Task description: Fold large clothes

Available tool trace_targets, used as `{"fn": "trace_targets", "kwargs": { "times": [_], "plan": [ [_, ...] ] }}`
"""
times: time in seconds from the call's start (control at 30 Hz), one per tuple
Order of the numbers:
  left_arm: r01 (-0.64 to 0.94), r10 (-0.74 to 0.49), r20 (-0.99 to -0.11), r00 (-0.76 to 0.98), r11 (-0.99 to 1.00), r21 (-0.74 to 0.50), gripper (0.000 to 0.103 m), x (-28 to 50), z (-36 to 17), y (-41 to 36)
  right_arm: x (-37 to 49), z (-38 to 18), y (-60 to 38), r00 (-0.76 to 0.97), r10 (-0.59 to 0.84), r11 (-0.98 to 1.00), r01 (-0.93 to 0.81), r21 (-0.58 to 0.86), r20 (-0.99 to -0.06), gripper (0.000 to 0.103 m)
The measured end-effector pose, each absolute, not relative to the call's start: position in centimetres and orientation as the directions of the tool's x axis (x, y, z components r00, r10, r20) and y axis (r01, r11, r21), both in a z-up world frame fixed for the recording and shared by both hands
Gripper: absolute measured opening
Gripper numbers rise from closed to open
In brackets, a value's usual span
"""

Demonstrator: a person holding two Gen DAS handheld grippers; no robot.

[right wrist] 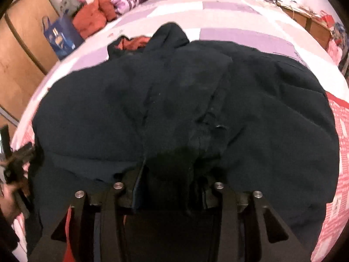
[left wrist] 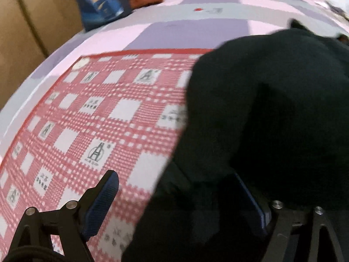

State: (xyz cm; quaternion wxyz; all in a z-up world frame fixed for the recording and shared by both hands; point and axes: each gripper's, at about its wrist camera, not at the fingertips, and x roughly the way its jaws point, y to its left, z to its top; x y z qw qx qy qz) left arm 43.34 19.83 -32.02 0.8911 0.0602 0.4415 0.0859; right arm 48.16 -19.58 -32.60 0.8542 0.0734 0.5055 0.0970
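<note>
Two big surfaces fill both views: a bed (right wrist: 240,11) in lilac and white squares, and on top of it a red checked cloth (left wrist: 98,113) lying ahead and to the left of the left tongs. Spread over that, straight in front of the right tongs (right wrist: 168,187), is the thing to be folded, a large black coat (right wrist: 185,100). It lies wide and rumpled, with its hood or collar end farthest from the tongs and a bit of rust-red lining showing there.

From the left tongs (left wrist: 176,198) the same coat rises as a dark mass ahead and to the right, covering the right-hand finger. Those jaws stand wide apart; only the left blue pad (left wrist: 102,205) is in the clear, and nothing looks clamped between the two.

On the right tongs, the near hem is bunched between the jaws, which have closed in on it; I judge that the hem is gripped.

By my reading the fold is just starting: one near edge is held, the other not yet. Next, the left tongs need a firm pinch on the hem beside them, so both can carry the near edge away toward the collar evenly.

Beyond it all sit a blue bag (right wrist: 60,36) and an orange bundle (right wrist: 93,17).
</note>
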Motion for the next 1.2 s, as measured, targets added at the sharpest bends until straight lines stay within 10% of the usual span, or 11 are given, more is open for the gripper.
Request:
{"fn": "trace_targets", "kwargs": {
  "times": [0.3,0.53,0.93,1.2],
  "plan": [
    [0.094,0.062,-0.683,0.728,0.978,0.188,0.088,41.9,-24.8,14.7,43.5,-26.1,-21.4,0.664,-0.055,0.998,0.032,-0.045,-0.746,0.079],
    [0.203,-0.092,-0.722,0.686,0.977,0.068,0.088,50.0,-25.6,6.4,48.3,-25.2,-12.6,0.663,0.124,0.985,-0.172,0.011,-0.738,0.079],
    [-0.136,0.235,-0.809,0.540,0.972,0.191,0.103,57.4,-32.0,18.8,54.8,-32.8,-15.3,0.538,0.130,0.974,-0.225,0.007,-0.833,0.068],
    [-0.087,0.208,-0.769,0.605,0.977,0.196,0.095,55.0,-29.3,17.4,53.4,-32.2,-16.0,0.526,0.164,0.969,-0.246,0.035,-0.834,0.068]
  ]
}}
